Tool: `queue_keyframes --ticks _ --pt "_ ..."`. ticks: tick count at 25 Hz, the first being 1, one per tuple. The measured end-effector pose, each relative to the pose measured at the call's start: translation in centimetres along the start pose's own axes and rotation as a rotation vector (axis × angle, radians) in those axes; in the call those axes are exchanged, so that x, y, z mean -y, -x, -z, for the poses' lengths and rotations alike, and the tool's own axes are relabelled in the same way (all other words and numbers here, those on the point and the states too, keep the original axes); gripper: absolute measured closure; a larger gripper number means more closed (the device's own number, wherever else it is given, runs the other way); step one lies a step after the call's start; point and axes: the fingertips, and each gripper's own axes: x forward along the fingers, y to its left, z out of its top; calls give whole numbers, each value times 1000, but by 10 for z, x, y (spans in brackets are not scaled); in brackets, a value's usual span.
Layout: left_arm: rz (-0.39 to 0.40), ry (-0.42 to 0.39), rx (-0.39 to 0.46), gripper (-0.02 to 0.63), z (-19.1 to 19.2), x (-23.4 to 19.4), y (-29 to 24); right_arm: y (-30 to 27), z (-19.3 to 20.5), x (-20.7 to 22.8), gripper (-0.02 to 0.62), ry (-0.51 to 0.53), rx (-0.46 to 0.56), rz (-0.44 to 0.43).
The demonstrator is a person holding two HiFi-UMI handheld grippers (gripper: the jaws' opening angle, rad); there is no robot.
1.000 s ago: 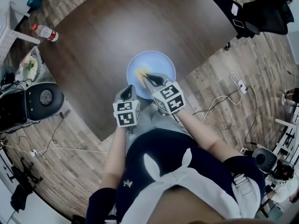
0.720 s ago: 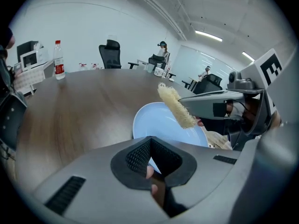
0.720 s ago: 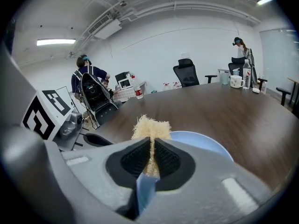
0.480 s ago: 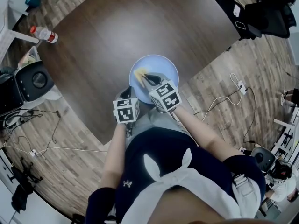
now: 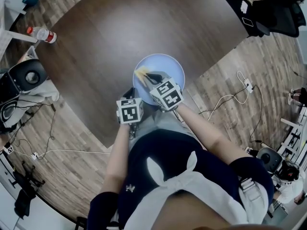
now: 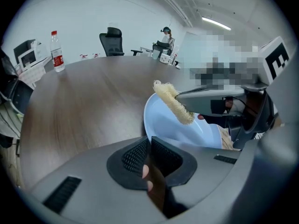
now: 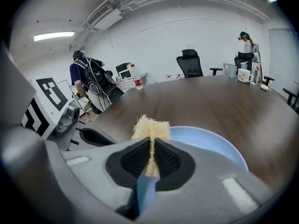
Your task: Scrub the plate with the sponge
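Right tool (image 5: 147, 75) clamps fibrous yellow sponge (image 5: 140, 73) above blue plate (image 5: 169, 64); left tool (image 5: 129, 95), jaws together, pinches plate's near rim on brown surface (image 5: 115, 28).

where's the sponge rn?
The sponge is clamped in the right hand-held gripper, over the left part of the blue plate in the head view.

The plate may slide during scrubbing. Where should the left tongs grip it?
Probably the plate at its near-left rim, coming from the near side: it is raised, next to the left tongs and clear of the sponge in the right tongs.
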Motion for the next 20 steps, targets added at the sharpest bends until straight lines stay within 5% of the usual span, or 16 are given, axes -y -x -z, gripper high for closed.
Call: queue_keyframes --ticks 20 --pt "66 32 -73 535 -1 12 -17 -12 10 14 572 -20 -33 9"
